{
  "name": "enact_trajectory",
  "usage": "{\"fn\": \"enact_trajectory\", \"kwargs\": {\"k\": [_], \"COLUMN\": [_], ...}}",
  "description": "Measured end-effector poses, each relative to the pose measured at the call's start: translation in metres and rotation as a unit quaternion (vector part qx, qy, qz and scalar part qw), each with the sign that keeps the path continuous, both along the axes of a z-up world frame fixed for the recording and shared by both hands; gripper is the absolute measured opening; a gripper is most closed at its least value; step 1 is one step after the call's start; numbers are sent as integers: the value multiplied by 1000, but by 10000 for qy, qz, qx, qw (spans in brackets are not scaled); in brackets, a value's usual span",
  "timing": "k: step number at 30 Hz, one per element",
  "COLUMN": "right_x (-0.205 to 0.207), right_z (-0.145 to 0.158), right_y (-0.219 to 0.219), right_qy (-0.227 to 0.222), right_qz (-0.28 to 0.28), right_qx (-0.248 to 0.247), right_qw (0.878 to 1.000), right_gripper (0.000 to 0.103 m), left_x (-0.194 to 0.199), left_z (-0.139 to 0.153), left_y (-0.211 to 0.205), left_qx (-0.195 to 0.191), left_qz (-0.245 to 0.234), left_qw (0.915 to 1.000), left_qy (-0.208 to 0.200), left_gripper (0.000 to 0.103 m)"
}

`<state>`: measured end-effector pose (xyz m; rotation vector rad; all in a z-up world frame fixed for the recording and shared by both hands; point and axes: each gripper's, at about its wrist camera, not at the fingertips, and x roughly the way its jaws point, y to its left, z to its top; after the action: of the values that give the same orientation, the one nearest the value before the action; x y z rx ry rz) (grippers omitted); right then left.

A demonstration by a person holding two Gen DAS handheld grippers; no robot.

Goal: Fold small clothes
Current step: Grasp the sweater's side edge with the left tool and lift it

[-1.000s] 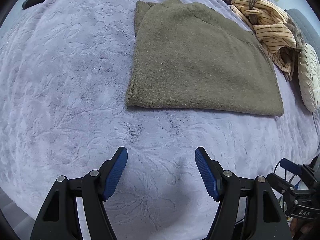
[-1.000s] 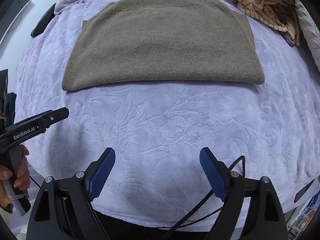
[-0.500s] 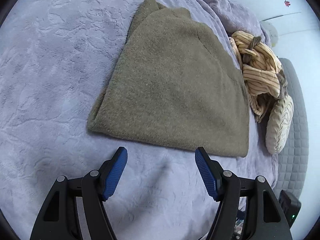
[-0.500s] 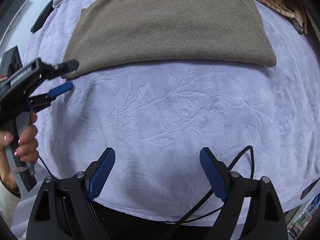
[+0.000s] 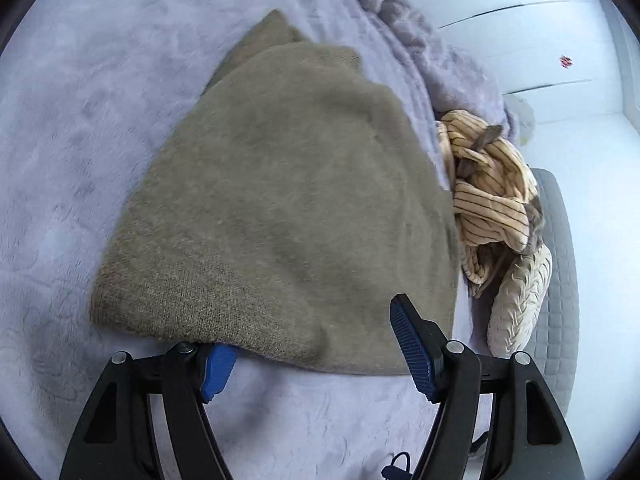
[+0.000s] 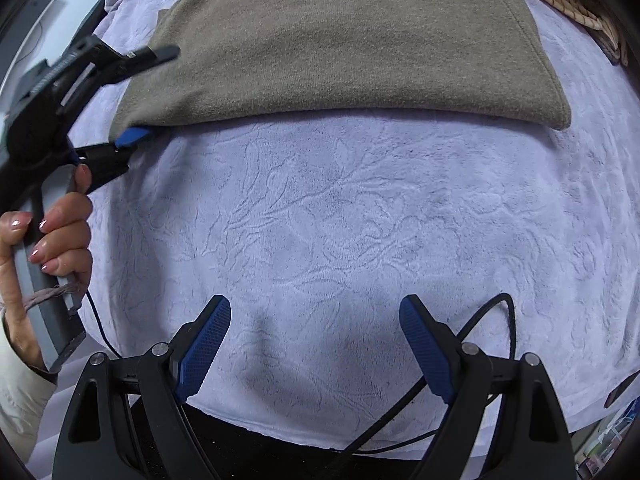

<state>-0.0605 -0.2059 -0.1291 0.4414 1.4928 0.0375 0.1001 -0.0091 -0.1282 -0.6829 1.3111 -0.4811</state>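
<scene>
Left tool [image 5: 312,344] has slid in to sweater [image 5: 280,200] near-left corner, jaws apart, one under hem. Right tool [image 6: 316,344] apart, empty. Next: pinch corner.

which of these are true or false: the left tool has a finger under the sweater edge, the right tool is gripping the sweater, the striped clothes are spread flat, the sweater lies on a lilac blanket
1. The left tool has one finger slid under the sweater edge. True: the other finger sits above the fabric, not yet closed.
2. The right tool is gripping the sweater. False: it is open over bare blanket, short of the sweater.
3. The striped clothes are spread flat. False: they lie crumpled in a heap beside the sweater.
4. The sweater lies on a lilac blanket. True.
</scene>
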Motion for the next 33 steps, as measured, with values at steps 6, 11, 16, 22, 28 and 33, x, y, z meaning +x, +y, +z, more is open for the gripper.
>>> {"fn": "enact_trajectory", "kwargs": {"k": [6,11,16,22,28,33], "right_x": [9,34,83,120,114,109], "right_z": [5,24,61,88,62,48], "right_y": [-25,-55,-70,-76,-60,-60], "right_qy": [-93,-365,-818,-1164,-901,-716], "right_qz": [-149,-127,114,254,531,518], "right_qx": [-29,-227,-450,-396,-180,-80], "right_qw": [9998,9990,9956,9921,9943,9961], "right_gripper": [89,89,89,89,89,89], "left_x": [23,25,19,3,2,16], "left_z": [-23,-24,-19,-33,-42,-44], "left_y": [-15,-24,-25,7,11,6], "left_qx": [349,726,1296,394,-27,-289], "left_qz": [163,170,-7,558,840,1111], "left_qw": [9990,9971,9916,9953,9939,9911], "left_qy": [239,160,9,694,719,678], "left_gripper": [71,61,36,59,59,59]}}
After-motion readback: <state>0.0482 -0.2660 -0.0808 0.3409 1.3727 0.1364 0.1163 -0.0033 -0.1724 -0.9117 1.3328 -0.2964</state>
